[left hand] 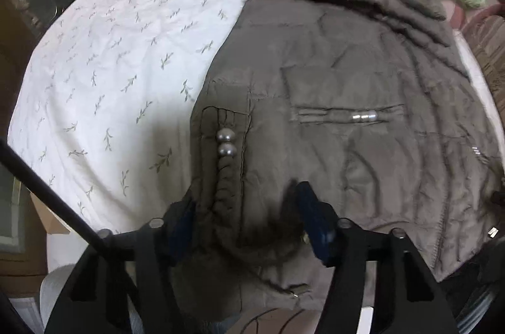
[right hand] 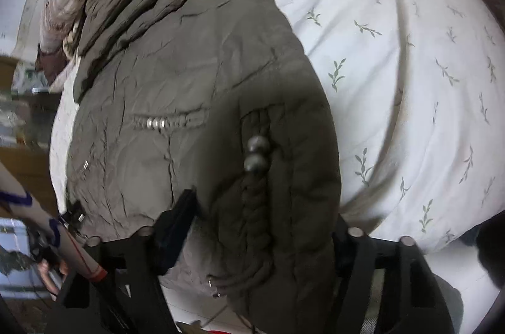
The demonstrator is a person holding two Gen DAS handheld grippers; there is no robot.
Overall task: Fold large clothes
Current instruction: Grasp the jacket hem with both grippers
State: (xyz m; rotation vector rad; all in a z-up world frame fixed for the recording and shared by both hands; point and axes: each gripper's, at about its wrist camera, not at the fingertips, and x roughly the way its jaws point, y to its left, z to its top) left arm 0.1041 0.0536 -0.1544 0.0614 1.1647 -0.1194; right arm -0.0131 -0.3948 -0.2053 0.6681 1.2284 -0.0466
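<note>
Left wrist view, olive jacket (left hand: 331, 75), leaf-print bedsheet (left hand: 120, 56)

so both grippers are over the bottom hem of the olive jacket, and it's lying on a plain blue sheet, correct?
Not quite. The sheet is white with a small green sprig print, not plain blue; both wrist views show it. The rest holds: the left gripper and right gripper each straddle the hem of the olive jacket.

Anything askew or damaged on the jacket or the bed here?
Nothing looks damaged. The olive jacket lies spread on the leaf-print bedspread, its hood end bunched in folds. The left gripper and right gripper each straddle a cuff.
</note>
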